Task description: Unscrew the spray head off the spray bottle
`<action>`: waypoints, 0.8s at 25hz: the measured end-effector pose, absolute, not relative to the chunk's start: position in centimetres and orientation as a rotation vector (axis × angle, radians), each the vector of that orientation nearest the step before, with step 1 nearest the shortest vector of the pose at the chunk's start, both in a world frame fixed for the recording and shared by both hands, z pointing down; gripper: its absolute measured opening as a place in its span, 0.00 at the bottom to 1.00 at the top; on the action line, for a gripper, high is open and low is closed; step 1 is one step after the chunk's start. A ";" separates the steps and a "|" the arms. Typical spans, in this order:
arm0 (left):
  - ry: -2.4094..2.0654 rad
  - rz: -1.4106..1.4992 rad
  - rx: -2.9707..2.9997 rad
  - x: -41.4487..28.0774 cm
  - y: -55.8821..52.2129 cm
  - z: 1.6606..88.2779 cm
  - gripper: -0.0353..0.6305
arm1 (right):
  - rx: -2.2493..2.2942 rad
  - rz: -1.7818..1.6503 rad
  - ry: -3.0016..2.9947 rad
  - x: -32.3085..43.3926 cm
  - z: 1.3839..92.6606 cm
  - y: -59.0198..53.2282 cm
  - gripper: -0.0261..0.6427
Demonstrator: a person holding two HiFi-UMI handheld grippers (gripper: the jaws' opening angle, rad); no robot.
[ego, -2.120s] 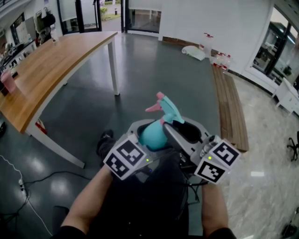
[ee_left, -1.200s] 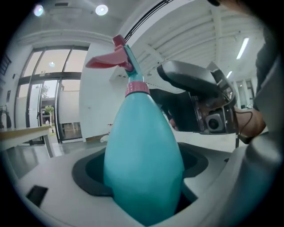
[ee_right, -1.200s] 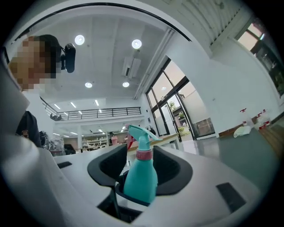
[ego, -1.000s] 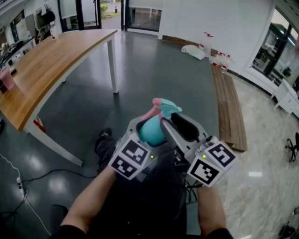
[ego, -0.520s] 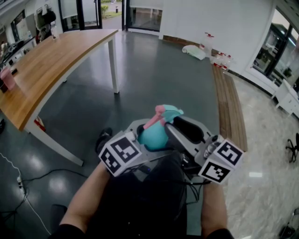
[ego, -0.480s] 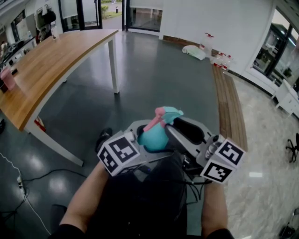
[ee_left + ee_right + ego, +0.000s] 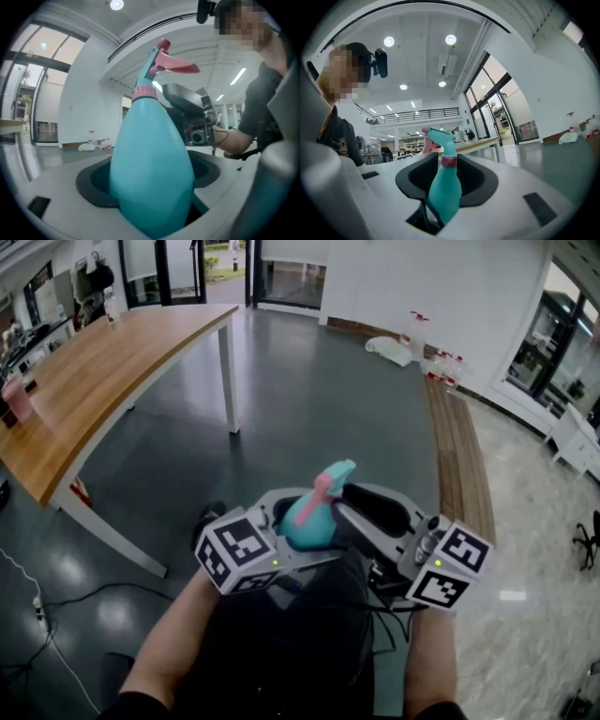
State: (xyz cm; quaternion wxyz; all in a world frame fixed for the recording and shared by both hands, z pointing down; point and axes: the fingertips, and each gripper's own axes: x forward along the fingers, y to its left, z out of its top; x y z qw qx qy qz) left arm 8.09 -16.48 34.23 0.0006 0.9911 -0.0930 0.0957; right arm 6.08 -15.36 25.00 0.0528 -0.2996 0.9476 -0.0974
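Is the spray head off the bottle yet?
No, the spray head sits on top of the bottle, just above the pink collar.

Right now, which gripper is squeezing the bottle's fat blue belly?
The left gripper: the spray bottle has its teal body clamped in that gripper's jaws. The right gripper has jaws that are opening, with the bottle loose between them.

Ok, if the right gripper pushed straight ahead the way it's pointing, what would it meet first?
The teal spray bottle: it already stands between the opening jaws of the right gripper, held by the left gripper. Depth is unclear.
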 end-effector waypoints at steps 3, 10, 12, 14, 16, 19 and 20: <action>-0.571 0.344 3.086 7.6 -19.0 34.6 0.70 | -1.042 -0.302 2.841 6.3 25.3 -16.4 0.24; -0.566 0.350 3.107 8.0 -18.2 34.5 0.70 | -1.080 -0.270 2.853 5.6 25.8 -16.7 0.23; -0.489 0.339 3.108 8.0 -17.7 34.5 0.70 | -1.043 -0.275 2.866 5.6 25.9 -16.6 0.23; -0.391 0.328 3.118 8.0 -17.0 34.4 0.70 | -0.975 -0.273 2.886 5.5 25.8 -16.2 0.23; -0.251 0.313 3.133 8.0 -15.8 34.2 0.70 | -0.868 -0.273 2.908 5.4 25.6 -15.3 0.23; -0.071 0.279 3.140 7.9 -14.1 33.7 0.70 | -0.713 -0.276 2.926 5.2 25.3 -14.2 0.23; -0.043 0.268 3.137 7.9 -13.7 33.7 0.70 | -0.693 -0.272 2.930 5.1 25.2 -14.0 0.23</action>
